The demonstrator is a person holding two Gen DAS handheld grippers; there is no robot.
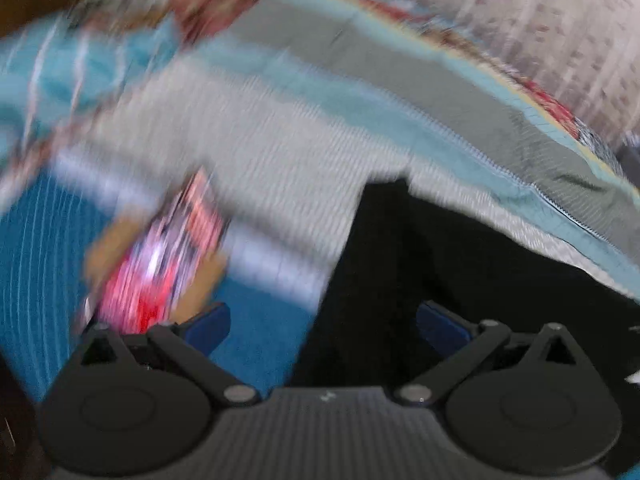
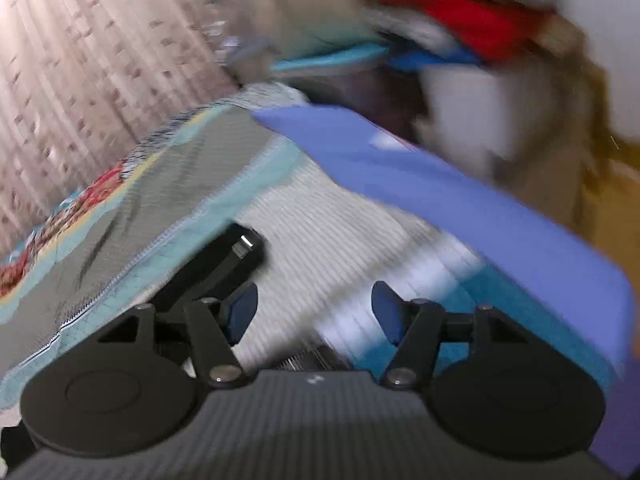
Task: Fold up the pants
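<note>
Black pants (image 1: 460, 280) run lengthwise toward the bed's (image 1: 280, 152) quilted edge; a periwinkle board (image 2: 460, 208) lies alongside. My left gripper (image 1: 323, 322) gapes wide, right gripper (image 2: 315, 312) half-open, both empty.

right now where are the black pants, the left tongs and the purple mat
black pants (image 1: 420, 264), left wrist view, middle of the dark cloth
left tongs (image 1: 323, 322), left wrist view, gap midway between the blue tips
purple mat (image 2: 460, 196), right wrist view, its flat top
</note>
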